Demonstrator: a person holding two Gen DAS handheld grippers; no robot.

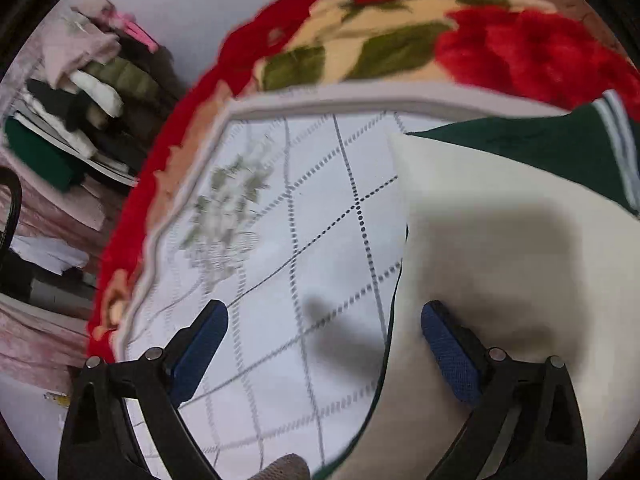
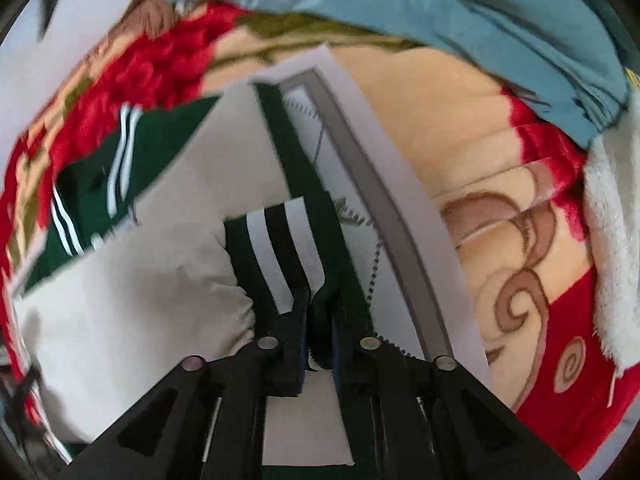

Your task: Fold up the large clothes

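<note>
A cream and dark green jacket (image 1: 500,240) lies on a white quilted mat (image 1: 288,216). In the left wrist view my left gripper (image 1: 324,320) is open and empty, hovering over the mat beside the jacket's left edge. In the right wrist view the jacket (image 2: 132,280) shows cream sleeves and green panels with white stripes. My right gripper (image 2: 316,300) is shut on the jacket's striped green cuff (image 2: 280,248), near the green front band (image 2: 296,160).
A red floral blanket (image 1: 520,52) lies under the mat and also shows in the right wrist view (image 2: 500,200). A pile of folded clothes (image 1: 84,104) sits at far left. A teal garment (image 2: 420,4) and white fleece (image 2: 612,240) lie at the right.
</note>
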